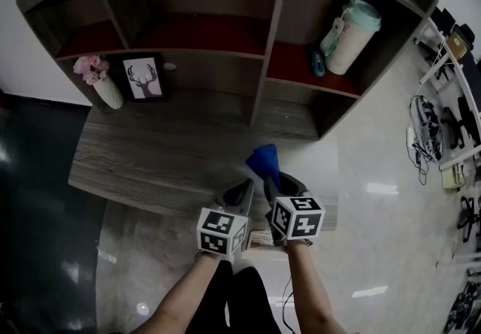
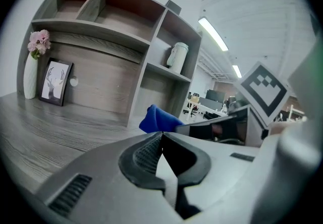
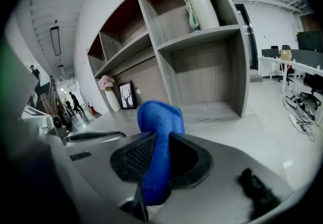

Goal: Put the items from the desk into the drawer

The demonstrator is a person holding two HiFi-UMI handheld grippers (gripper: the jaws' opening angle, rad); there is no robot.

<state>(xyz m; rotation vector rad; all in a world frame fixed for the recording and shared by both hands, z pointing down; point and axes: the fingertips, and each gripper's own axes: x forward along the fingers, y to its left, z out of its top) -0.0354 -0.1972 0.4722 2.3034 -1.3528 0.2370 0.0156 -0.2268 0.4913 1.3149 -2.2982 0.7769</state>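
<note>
A blue cloth (image 1: 264, 159) hangs bunched between the jaws of my right gripper (image 1: 275, 177), which is shut on it just over the front edge of the grey wooden desk (image 1: 150, 152). In the right gripper view the blue cloth (image 3: 157, 122) sticks up past the fingertips of the right gripper (image 3: 160, 136). My left gripper (image 1: 241, 191) sits close beside it on the left. In its own view the left gripper (image 2: 161, 133) has its tips touching with nothing between them, and the cloth (image 2: 157, 118) shows just beyond. A pale wooden part (image 1: 259, 238) below the desk edge is mostly hidden by the cubes.
At the desk's back left stand a white vase with pink flowers (image 1: 101, 81) and a framed deer picture (image 1: 143, 78). The shelf unit (image 1: 270, 47) behind holds a pale green flask (image 1: 350, 33). Chairs and cables (image 1: 432, 129) lie on the floor at the right.
</note>
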